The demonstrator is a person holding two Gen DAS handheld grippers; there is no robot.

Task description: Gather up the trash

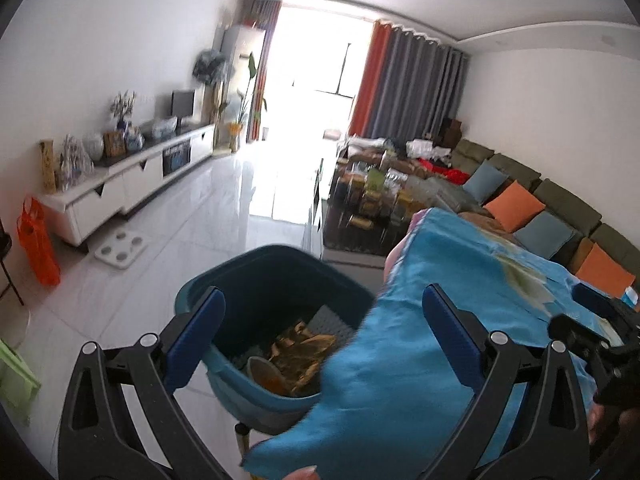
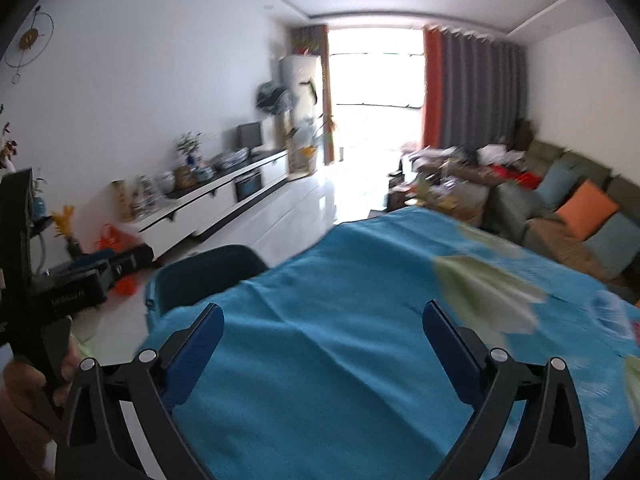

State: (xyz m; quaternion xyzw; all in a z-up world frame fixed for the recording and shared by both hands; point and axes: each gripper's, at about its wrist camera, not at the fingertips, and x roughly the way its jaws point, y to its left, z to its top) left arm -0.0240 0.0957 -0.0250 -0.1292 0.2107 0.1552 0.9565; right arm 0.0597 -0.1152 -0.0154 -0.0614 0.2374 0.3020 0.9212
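Trash bin [image 1: 256, 320] below spread left gripper [image 1: 322, 312]

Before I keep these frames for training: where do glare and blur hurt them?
Left wrist view: the window is blown out and glares off the floor; the bin stays fairly sharp. Right wrist view: motion blur smears the tablecloth pattern and sofa; same window glare.

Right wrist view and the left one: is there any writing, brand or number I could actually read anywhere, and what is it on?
Nothing can be read with confidence.
Black device at the left of the right wrist view: a line of pale lettering, too blurred to read.
Packages on the coffee table: printed labels, too small and blurred.
Tall box on the TV cabinet: markings, unreadable.
Orange bag: no text visible.
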